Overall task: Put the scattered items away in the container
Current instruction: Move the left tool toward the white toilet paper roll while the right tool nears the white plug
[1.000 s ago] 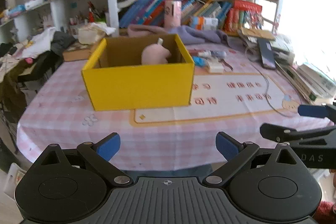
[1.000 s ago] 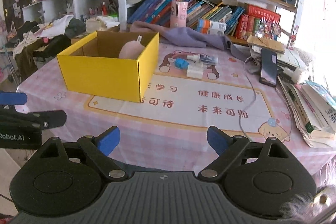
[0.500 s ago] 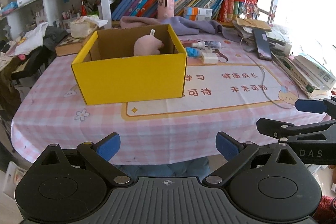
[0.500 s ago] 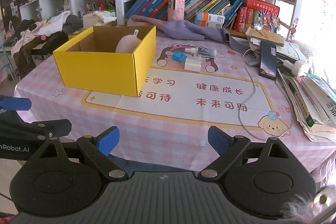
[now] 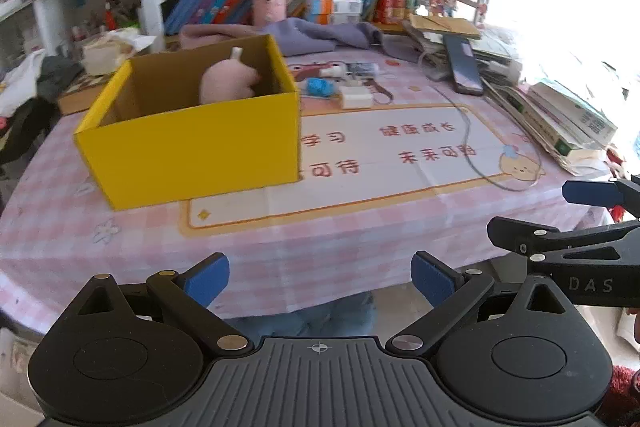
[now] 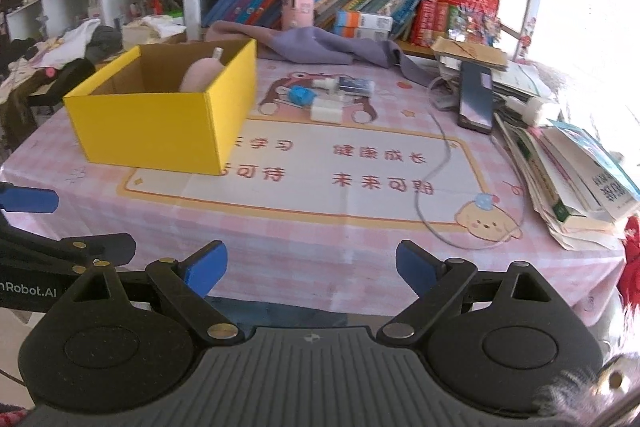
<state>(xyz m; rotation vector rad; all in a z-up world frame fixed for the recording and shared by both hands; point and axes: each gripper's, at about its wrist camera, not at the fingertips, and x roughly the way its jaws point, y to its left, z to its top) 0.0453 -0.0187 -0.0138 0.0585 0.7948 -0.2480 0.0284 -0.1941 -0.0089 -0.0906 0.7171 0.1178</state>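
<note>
A yellow cardboard box [image 5: 192,151] [image 6: 160,131] stands open on the pink checked table, with a pink bottle [image 5: 228,83] [image 6: 200,75] inside it. Behind and right of the box lie a blue item [image 5: 318,87] [image 6: 300,95], a white block [image 5: 354,97] [image 6: 326,113] and a small tube [image 5: 352,69] [image 6: 344,85]. My left gripper [image 5: 320,277] hangs open over the table's near edge, nothing between its blue pads. My right gripper [image 6: 310,267] is open too, also at the near edge, empty. Each gripper shows at the other view's side.
A black phone [image 6: 474,95] and a thin cable [image 6: 434,163] lie on the right. Stacked books [image 6: 576,179] crowd the right edge. A purple cloth [image 6: 320,43] and a pink carton [image 6: 298,3] sit before the bookshelf. Clothes pile up at far left.
The left view has drifted, so the box now sits further left and slightly nearer. The right view shifted only a little. Both grippers stayed open and empty.
</note>
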